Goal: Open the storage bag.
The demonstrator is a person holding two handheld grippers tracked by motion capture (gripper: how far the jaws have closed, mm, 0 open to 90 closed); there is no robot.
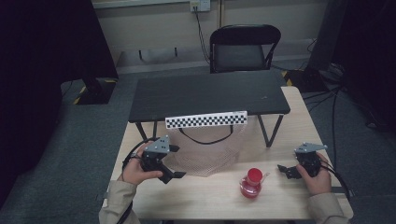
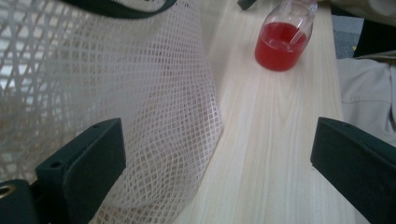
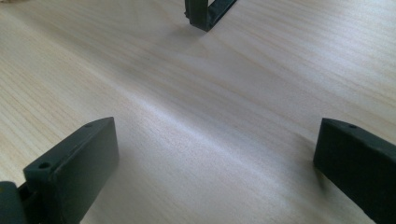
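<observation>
A white mesh bag (image 1: 205,156) with a black handle hangs from the front of a small black table (image 1: 210,93) and slumps onto the wooden table (image 1: 196,200). My left gripper (image 1: 176,162) is at the bag's left edge, open, with the mesh (image 2: 140,107) lying by its left jaw and bare wood between the jaws (image 2: 217,140). A small glass flask (image 1: 251,184) of red liquid with a red cap stands to the right of the bag; its red body (image 2: 280,46) is in the left gripper view. My right gripper (image 1: 283,171) is right of the flask, open over bare wood (image 3: 215,135).
A checkerboard strip (image 1: 205,120) runs along the black table's front edge. One of its black legs (image 3: 205,14) stands ahead of the right gripper. A black chair (image 1: 243,46) sits behind the tables. A beige sleeve (image 2: 369,98) lies at the table's near edge.
</observation>
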